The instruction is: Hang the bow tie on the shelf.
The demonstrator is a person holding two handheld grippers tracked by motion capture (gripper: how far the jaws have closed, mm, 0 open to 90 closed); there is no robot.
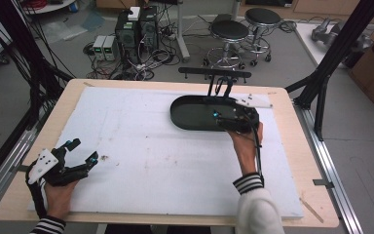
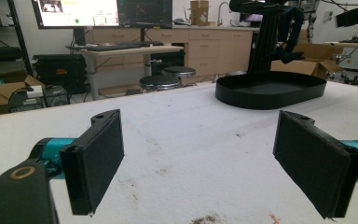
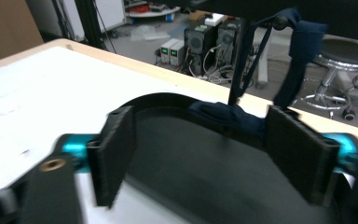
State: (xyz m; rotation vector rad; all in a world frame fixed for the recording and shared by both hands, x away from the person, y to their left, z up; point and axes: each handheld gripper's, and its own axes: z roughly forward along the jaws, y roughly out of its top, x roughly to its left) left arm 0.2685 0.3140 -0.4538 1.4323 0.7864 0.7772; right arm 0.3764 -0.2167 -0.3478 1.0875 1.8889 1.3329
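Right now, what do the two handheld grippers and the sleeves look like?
Both the left gripper and right gripper are black with teal jaw mounts and flat black pads. The left carries a white plate with dots. A black cable trails each. Sleeves are black-and-white striped.

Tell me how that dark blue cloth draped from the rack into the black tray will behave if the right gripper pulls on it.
The dark blue cloth strip hangs in folds from the black metal rack, so it is probably floppy and would sag rather than hold shape. Its end lies bunched in the shallow black oval tray, so it may drag. The open right gripper would likely need to pinch a fold.
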